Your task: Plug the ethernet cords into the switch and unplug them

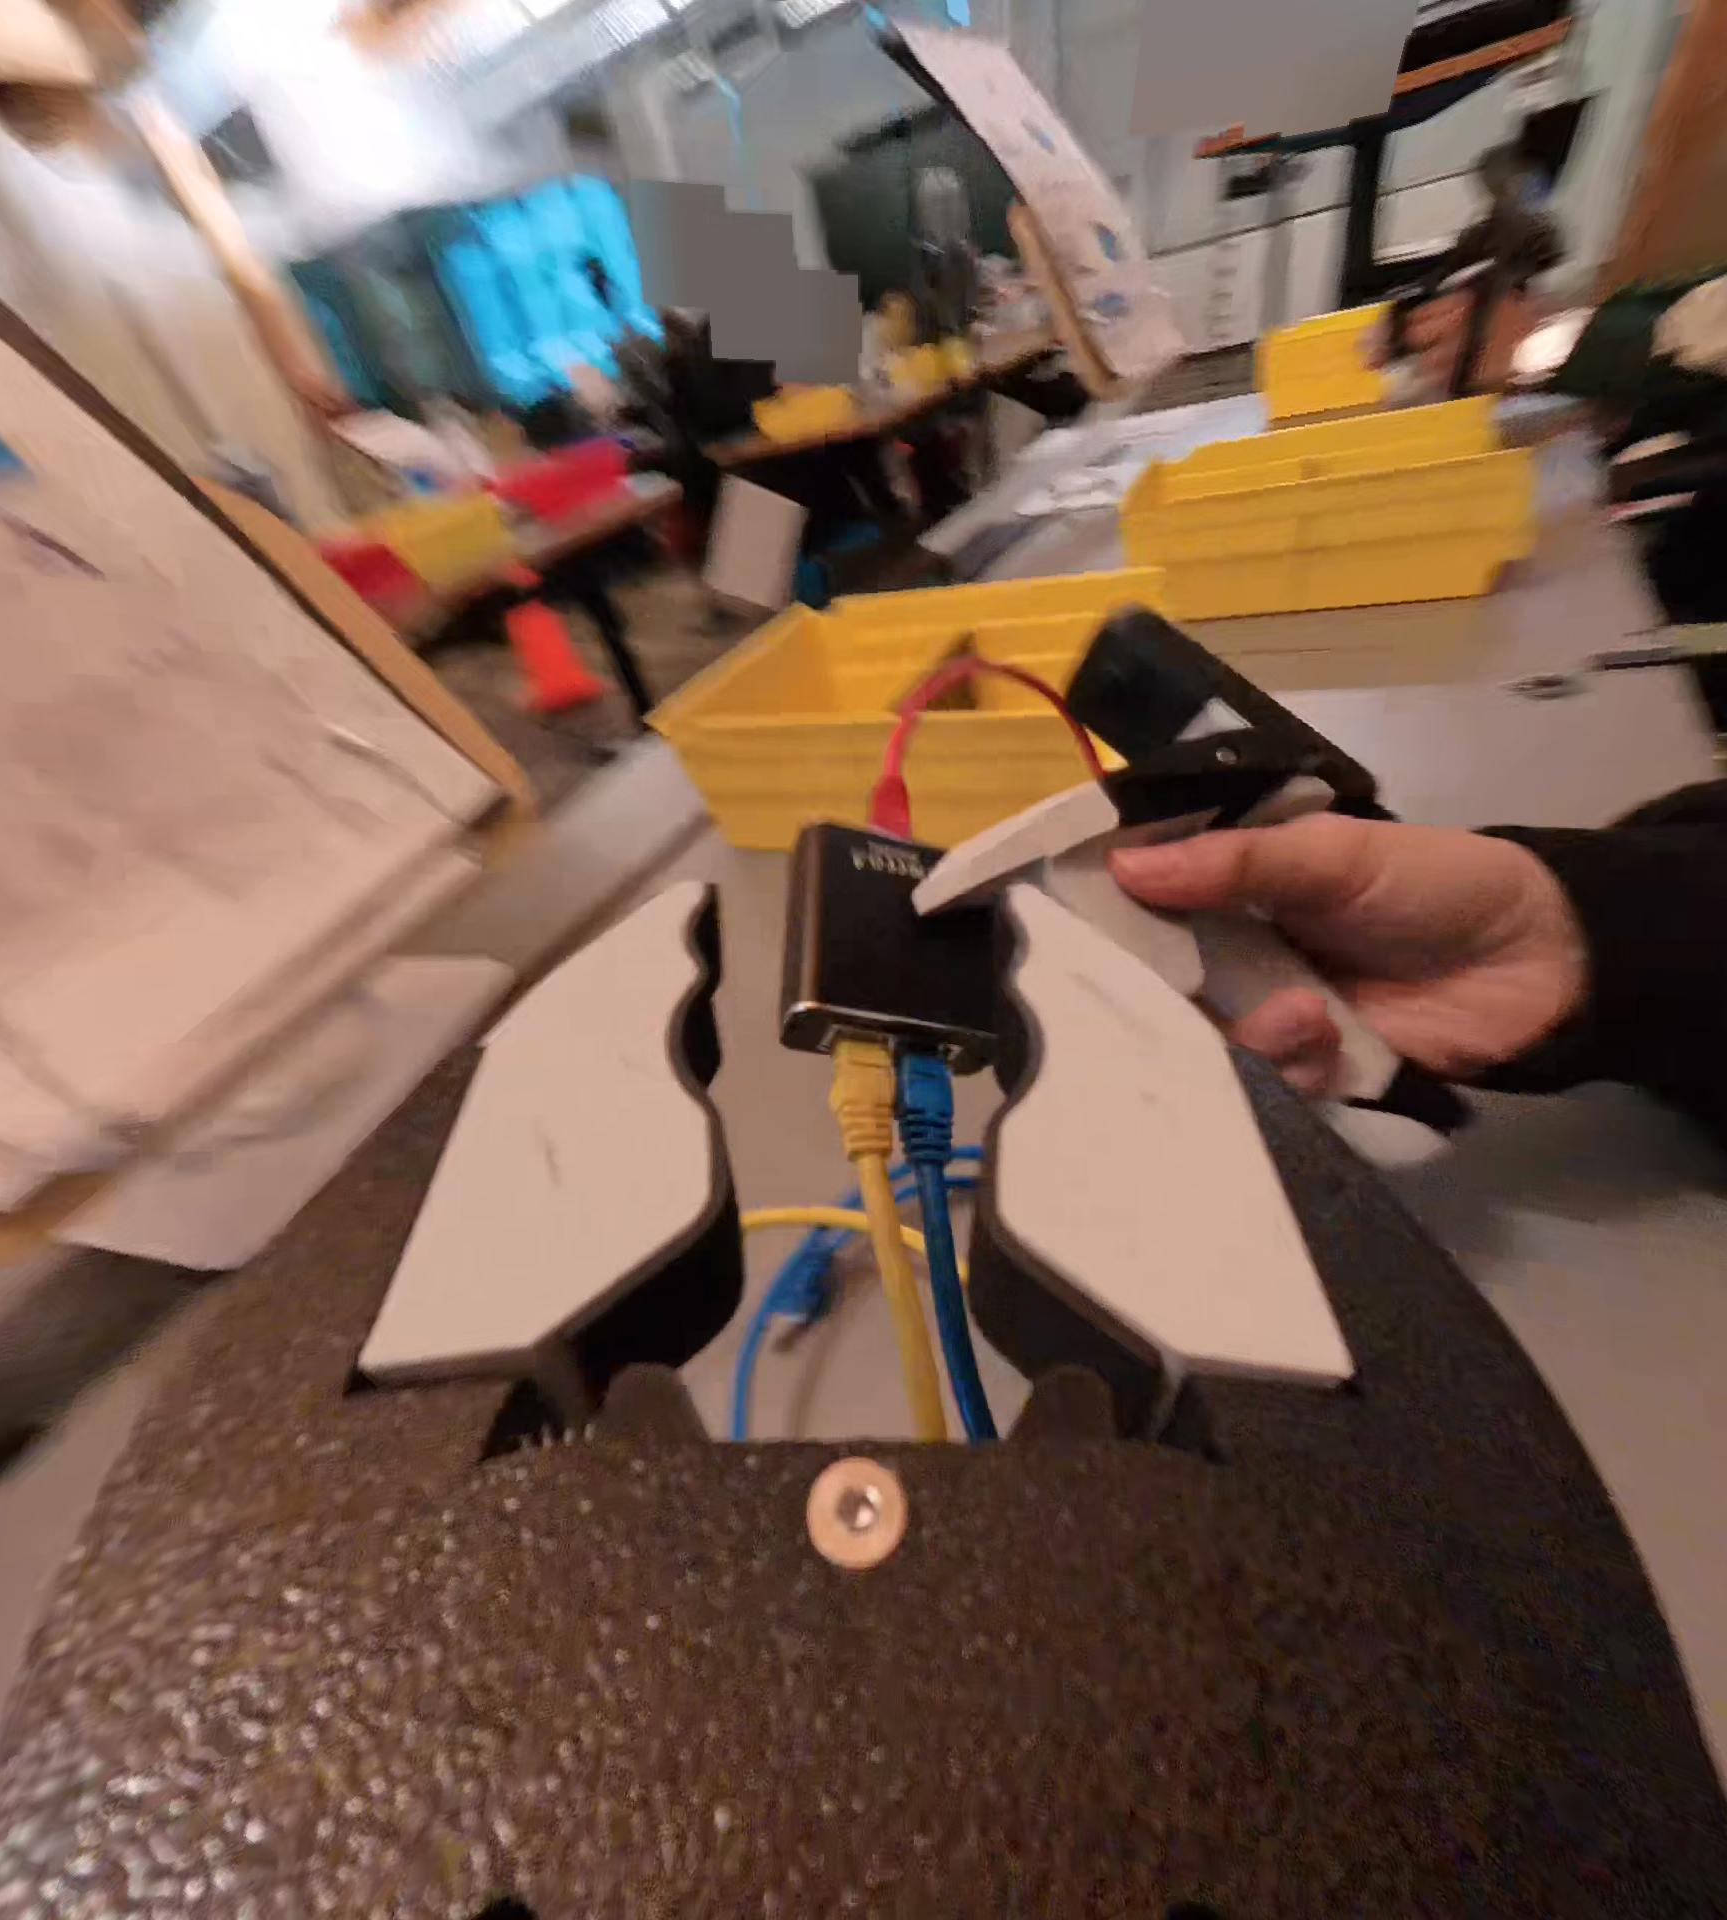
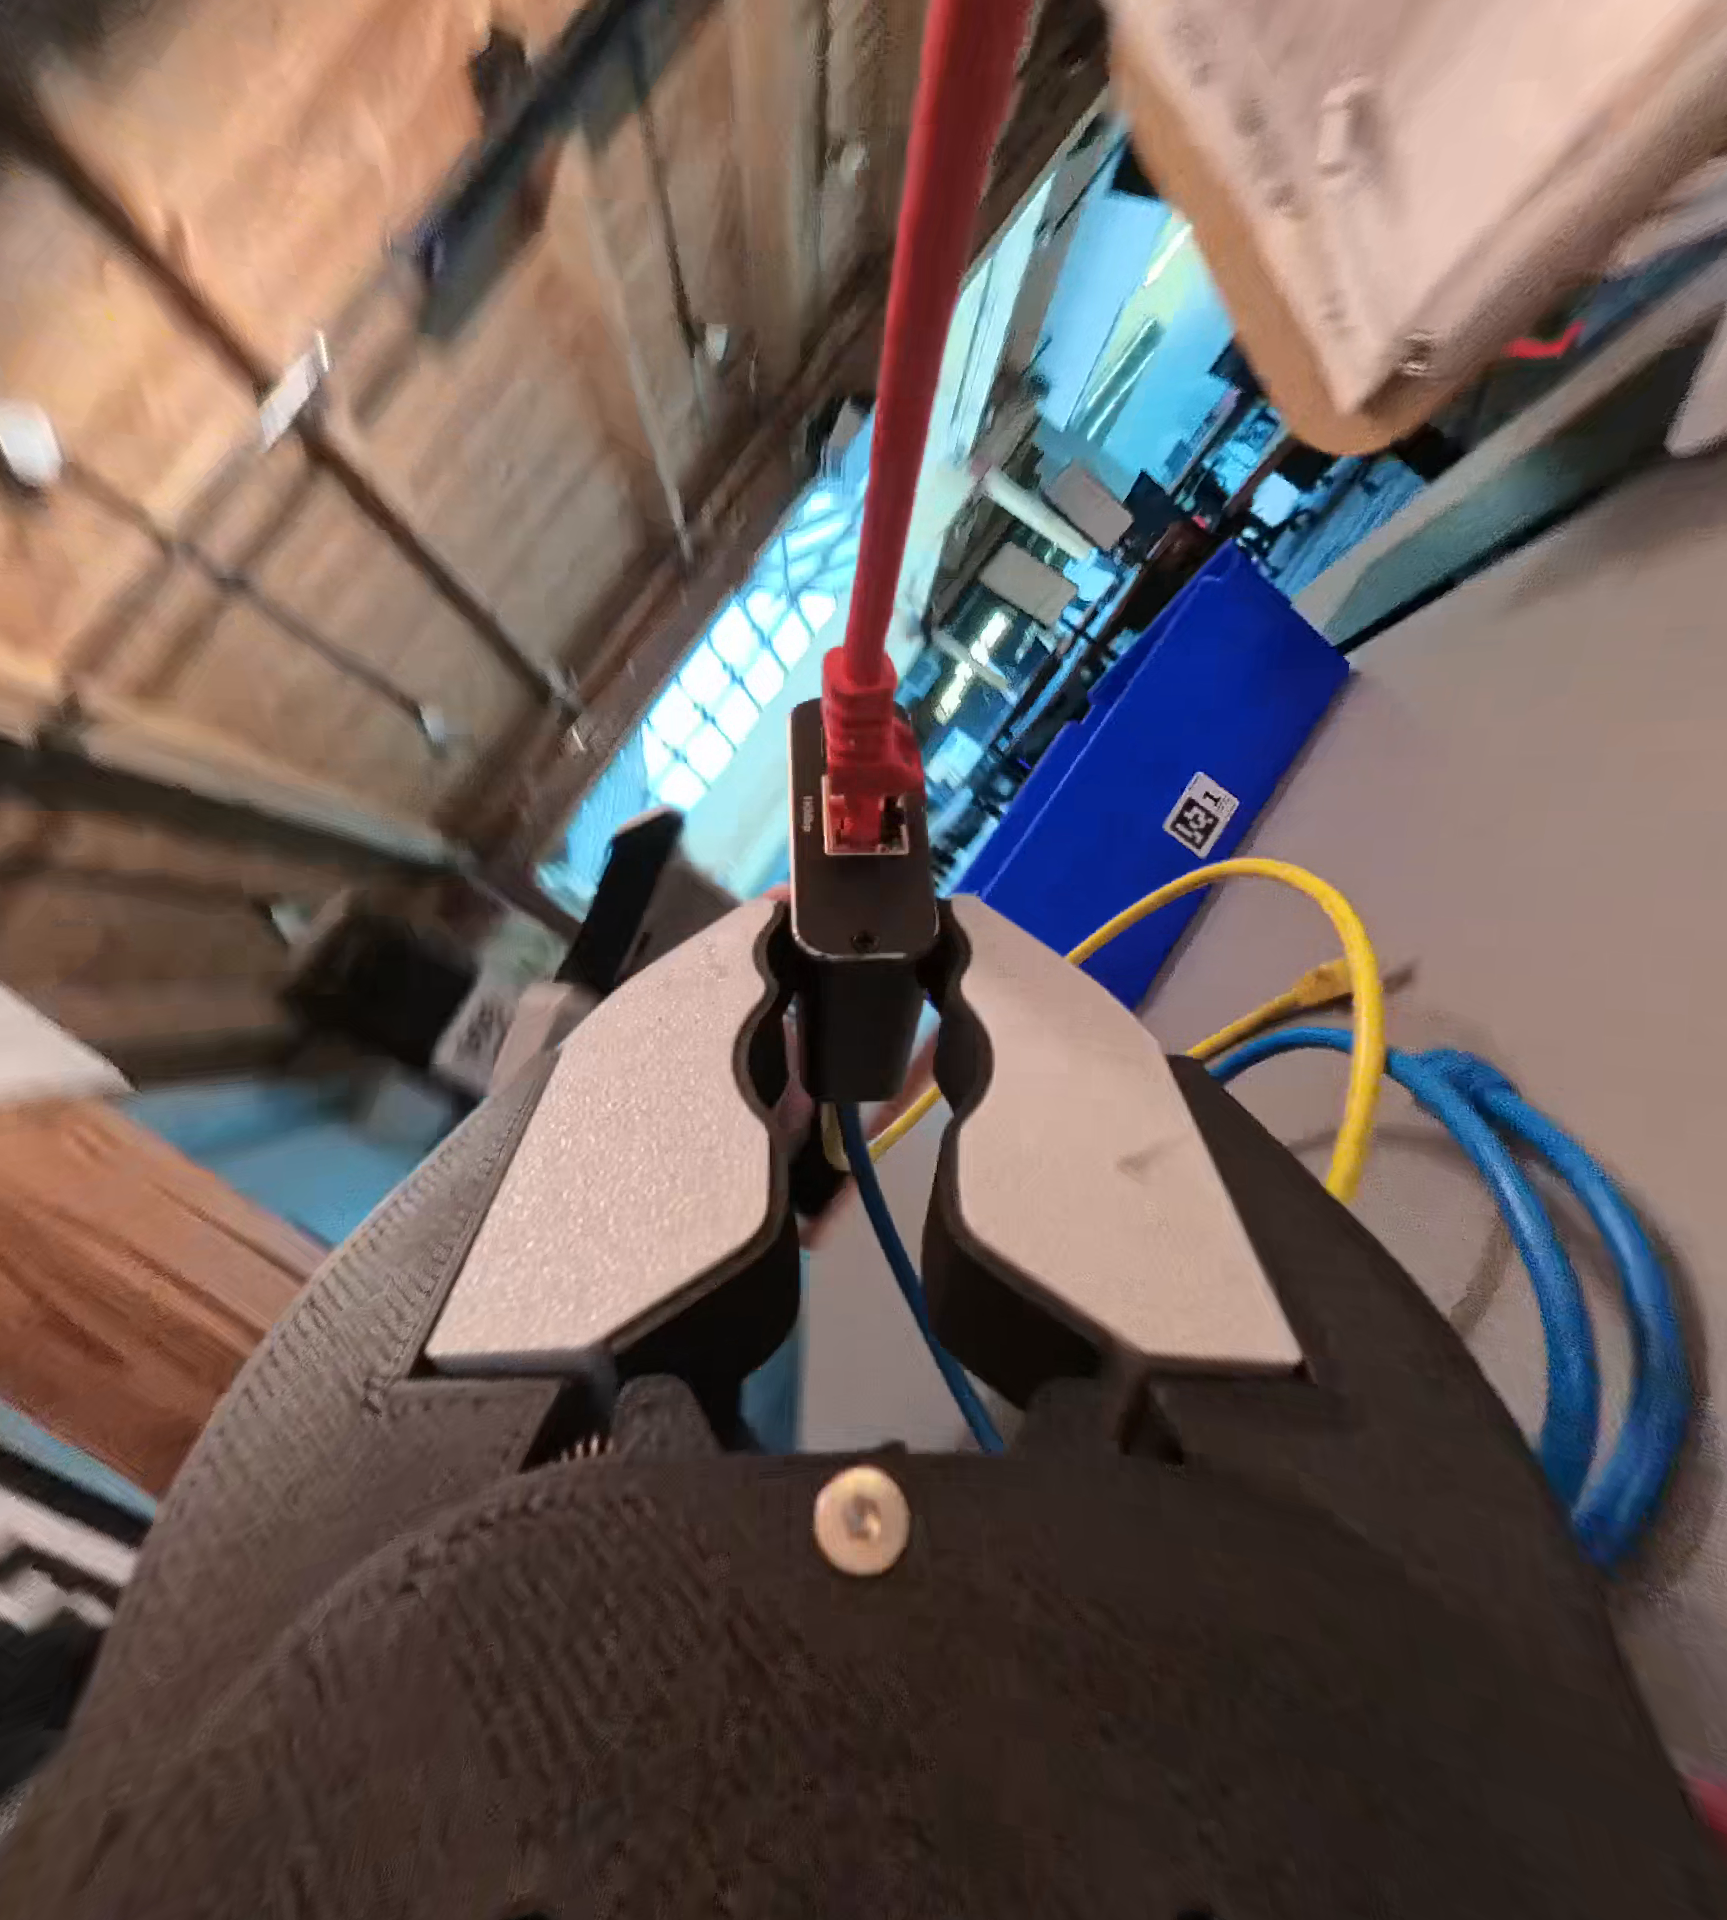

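The small black switch (image 1: 880, 945) is held off the grey table by my right gripper (image 2: 864, 925), whose jaws are shut on its sides. A red cord (image 2: 869, 769) is plugged into its far face. A yellow cord (image 1: 864, 1101) and a blue cord (image 1: 926, 1112) are plugged into its near face and hang down. My left gripper (image 1: 859, 914) is open, with a finger on each side of the switch's near end and a gap on the left. In the left wrist view the right gripper (image 1: 1004, 847) comes in from the right, held by a hand (image 1: 1358, 935).
The loose ends of the yellow cord (image 2: 1358, 997) and blue cord (image 2: 1565, 1247) lie looped on the table (image 2: 1617, 831). A blue bin (image 2: 1171, 790) lies beyond them. Yellow bins (image 1: 838, 727) (image 1: 1326, 520) stand behind the switch. A large board (image 1: 163, 727) leans at the left.
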`<state>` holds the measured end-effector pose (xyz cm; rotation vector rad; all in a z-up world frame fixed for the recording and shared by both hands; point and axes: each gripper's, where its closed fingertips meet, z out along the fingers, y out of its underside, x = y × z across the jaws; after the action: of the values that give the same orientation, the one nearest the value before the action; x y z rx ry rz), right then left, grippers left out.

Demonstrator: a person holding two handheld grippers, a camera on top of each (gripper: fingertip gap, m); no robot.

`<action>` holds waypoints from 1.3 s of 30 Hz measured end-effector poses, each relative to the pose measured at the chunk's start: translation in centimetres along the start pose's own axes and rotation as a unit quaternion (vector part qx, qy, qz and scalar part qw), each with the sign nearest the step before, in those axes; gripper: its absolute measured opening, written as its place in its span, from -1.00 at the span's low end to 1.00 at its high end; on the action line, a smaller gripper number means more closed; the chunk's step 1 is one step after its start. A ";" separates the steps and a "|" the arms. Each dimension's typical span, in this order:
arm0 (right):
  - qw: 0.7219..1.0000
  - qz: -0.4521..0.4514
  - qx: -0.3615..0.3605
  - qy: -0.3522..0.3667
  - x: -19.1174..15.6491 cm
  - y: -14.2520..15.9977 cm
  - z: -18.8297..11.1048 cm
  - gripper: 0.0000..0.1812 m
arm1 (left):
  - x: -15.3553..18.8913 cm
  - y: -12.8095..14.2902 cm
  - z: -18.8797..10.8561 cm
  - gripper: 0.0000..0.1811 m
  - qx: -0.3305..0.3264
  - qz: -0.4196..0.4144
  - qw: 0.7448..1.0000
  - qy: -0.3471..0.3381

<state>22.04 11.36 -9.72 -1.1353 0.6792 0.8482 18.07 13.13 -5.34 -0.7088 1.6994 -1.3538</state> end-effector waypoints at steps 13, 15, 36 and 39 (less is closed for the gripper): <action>0.995 0.094 0.011 0.025 0.7 1.2 -0.1 -0.73 | 0.8 6.2 1.5 -0.15 -0.075 0.075 0.992 -0.069; 0.994 0.104 -0.013 0.014 0.3 1.8 0.1 -0.73 | 0.9 6.5 1.6 -0.19 -0.069 0.080 0.994 -0.041; 0.979 0.161 -0.111 -0.060 -0.3 5.3 0.2 -0.72 | 1.8 6.1 0.2 -0.36 0.051 0.001 0.997 0.064; 0.979 0.147 -0.134 -0.054 -0.3 5.6 0.0 -0.72 | 2.0 6.4 0.2 -0.36 0.053 0.027 0.996 0.073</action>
<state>17.14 12.35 -12.24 -1.2359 0.6655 1.2744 17.72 13.04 -12.06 -0.5102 1.7326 -1.4760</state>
